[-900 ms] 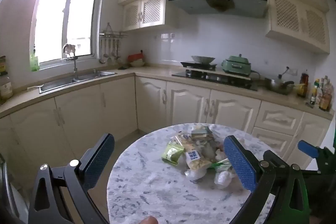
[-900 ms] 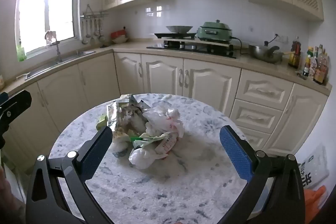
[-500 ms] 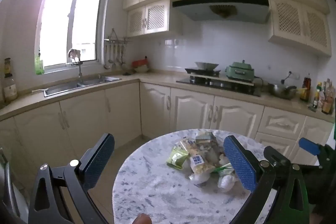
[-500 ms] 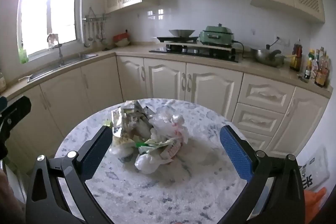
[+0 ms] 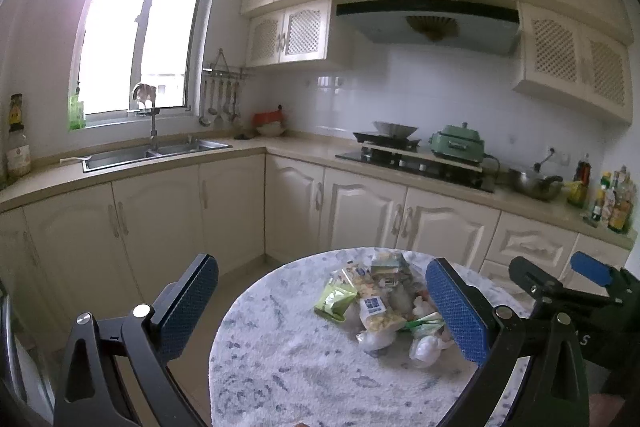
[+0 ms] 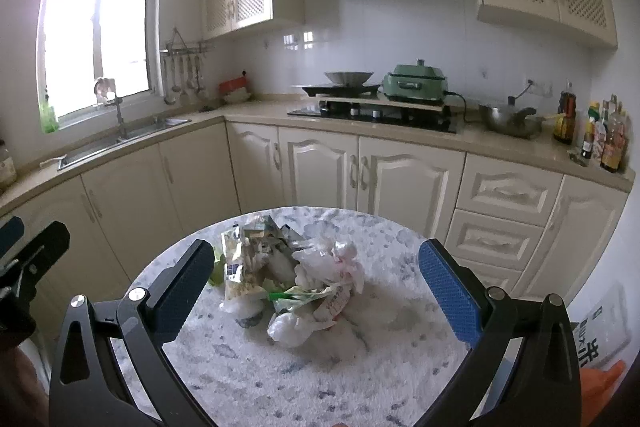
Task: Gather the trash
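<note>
A pile of trash [image 6: 292, 267] lies on the round marble table [image 6: 360, 367]: snack wrappers, a green packet [image 5: 335, 298], crumpled white plastic bags. It also shows in the left wrist view [image 5: 392, 307]. My left gripper [image 5: 320, 303] is open and empty, held above the table's left side, the pile near its right finger [image 5: 456, 311]. My right gripper [image 6: 316, 287] is open and empty, held back from the pile, which sits between its fingers in the view. The right gripper also shows at the right of the left wrist view [image 5: 560, 287].
Cream kitchen cabinets [image 6: 360, 175] and a counter run behind the table, with a sink [image 5: 156, 151] at the left and a hob with a green pot [image 6: 416, 79]. Bottles [image 6: 604, 139] stand at the counter's right end. A white bag with print [image 6: 600, 335] lies low right.
Both grippers have pulled back and tilted up from the table; the trash pile now sits lower and smaller in both views. Both stay open.
</note>
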`<action>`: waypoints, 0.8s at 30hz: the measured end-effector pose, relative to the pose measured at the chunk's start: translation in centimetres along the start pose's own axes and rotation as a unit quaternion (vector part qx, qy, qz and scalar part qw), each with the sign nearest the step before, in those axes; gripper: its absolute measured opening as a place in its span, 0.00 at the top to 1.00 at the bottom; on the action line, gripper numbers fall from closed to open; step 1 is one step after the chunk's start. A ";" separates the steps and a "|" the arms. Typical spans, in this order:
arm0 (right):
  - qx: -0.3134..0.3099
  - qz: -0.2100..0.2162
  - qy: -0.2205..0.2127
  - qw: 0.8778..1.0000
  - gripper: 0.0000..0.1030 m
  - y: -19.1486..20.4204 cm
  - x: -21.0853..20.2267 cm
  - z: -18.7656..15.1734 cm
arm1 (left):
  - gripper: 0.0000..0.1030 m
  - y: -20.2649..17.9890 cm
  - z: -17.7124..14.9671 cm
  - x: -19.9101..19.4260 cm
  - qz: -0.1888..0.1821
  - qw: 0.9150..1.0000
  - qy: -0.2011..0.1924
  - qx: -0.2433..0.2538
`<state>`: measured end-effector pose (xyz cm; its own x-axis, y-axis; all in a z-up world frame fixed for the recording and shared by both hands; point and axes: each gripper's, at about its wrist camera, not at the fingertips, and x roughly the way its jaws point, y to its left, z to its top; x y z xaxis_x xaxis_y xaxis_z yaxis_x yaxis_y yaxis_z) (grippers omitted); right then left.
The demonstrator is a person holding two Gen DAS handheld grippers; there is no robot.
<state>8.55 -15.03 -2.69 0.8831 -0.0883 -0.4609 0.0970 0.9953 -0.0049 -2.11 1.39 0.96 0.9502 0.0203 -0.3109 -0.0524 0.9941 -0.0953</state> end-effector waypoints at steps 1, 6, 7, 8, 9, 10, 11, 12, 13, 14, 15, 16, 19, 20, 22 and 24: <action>0.000 -0.001 0.000 1.000 0.00 0.0 0.0 0.0 | 0.01 -0.1 0.0 0.0 -0.004 1.000 0.000 0.000; 0.001 0.001 -0.003 1.000 0.00 0.0 0.0 0.1 | 0.01 0.6 -0.1 0.0 -0.016 1.000 -0.005 -0.012; 0.001 0.000 -0.003 1.000 0.00 0.0 0.0 0.2 | 0.01 0.6 -0.2 0.0 -0.015 1.000 -0.007 -0.010; 0.000 -0.001 -0.004 1.000 0.00 0.0 0.0 0.2 | 0.01 0.6 -0.3 0.0 -0.014 1.000 -0.008 -0.009; -0.001 -0.003 -0.004 1.000 0.00 0.0 0.1 0.2 | 0.01 0.6 -0.3 0.0 -0.013 1.000 -0.008 -0.007; -0.002 -0.003 -0.004 1.000 0.00 0.0 0.1 0.2 | 0.01 0.6 -0.2 0.0 -0.013 1.000 -0.009 -0.006; -0.001 -0.002 -0.003 1.000 0.00 -0.1 0.1 0.3 | 0.01 0.5 -0.3 0.0 -0.013 1.000 -0.010 -0.004; 0.000 -0.001 -0.003 1.000 0.00 -0.1 0.2 0.3 | 0.01 0.5 -0.3 0.1 -0.012 1.000 -0.009 -0.003; 0.000 -0.001 -0.003 1.000 0.00 -0.2 0.2 0.3 | 0.01 0.5 -0.4 0.1 -0.012 1.000 -0.009 -0.002; 0.000 -0.001 -0.003 1.000 0.00 -0.2 0.2 0.3 | 0.01 0.4 -0.4 0.2 -0.012 1.000 -0.008 -0.002; 0.000 0.000 -0.003 1.000 0.00 -0.3 0.3 0.4 | 0.01 0.2 -0.5 0.3 -0.013 1.000 -0.007 -0.002; 0.000 -0.001 -0.003 1.000 0.00 -0.2 0.2 0.3 | 0.01 0.2 -0.5 0.4 -0.014 1.000 -0.005 -0.002; 0.000 0.000 -0.001 1.000 0.00 -0.3 0.4 0.3 | 0.01 0.1 -0.5 0.8 -0.015 1.000 0.000 -0.001; -0.001 0.000 0.000 1.000 0.00 -0.4 0.5 0.3 | 0.01 0.1 -0.5 1.0 -0.017 1.000 0.001 -0.002; -0.002 -0.002 0.004 1.000 0.00 -0.4 0.8 0.3 | 0.01 0.0 -0.6 1.3 -0.019 1.000 0.004 -0.001; -0.003 -0.001 0.009 1.000 0.00 -0.5 1.2 0.2 | 0.01 -0.1 -0.5 1.7 -0.019 1.000 0.007 -0.001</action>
<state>9.69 -15.67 -3.05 0.8745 -0.0892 -0.4768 0.0959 0.9953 -0.0101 -0.64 1.31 -0.06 0.9472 -0.0190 -0.3202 -0.0167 0.9940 -0.1083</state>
